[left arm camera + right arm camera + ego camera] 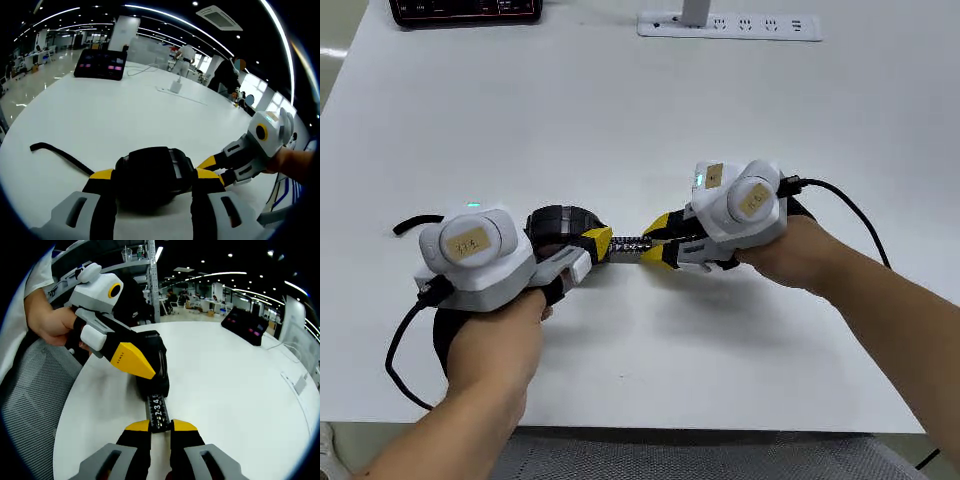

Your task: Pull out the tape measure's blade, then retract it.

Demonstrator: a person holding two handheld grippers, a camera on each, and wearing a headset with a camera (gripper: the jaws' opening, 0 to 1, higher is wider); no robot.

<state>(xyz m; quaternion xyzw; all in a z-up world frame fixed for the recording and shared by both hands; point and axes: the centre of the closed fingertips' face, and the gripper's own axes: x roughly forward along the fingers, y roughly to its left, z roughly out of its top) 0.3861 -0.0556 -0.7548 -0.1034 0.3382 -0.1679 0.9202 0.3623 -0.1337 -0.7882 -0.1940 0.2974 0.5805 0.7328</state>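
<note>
Head view shows me the black tape measure [558, 224] sitting on the white table [620, 110], its case clamped between the yellow-tipped jaws of my left gripper [585, 248]. My right gripper [660, 247] is just beside it, its 2 jaws closed on the tip of the blade [630, 244], and a short printed stretch spans the gap between the grippers. Right gripper view gives me the same pinch up close, with the blade running straight back into the case.

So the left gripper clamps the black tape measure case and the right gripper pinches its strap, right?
No: the right gripper pinches the blade, not the strap; the right gripper view shows it. The left gripper does clamp the case.
</note>
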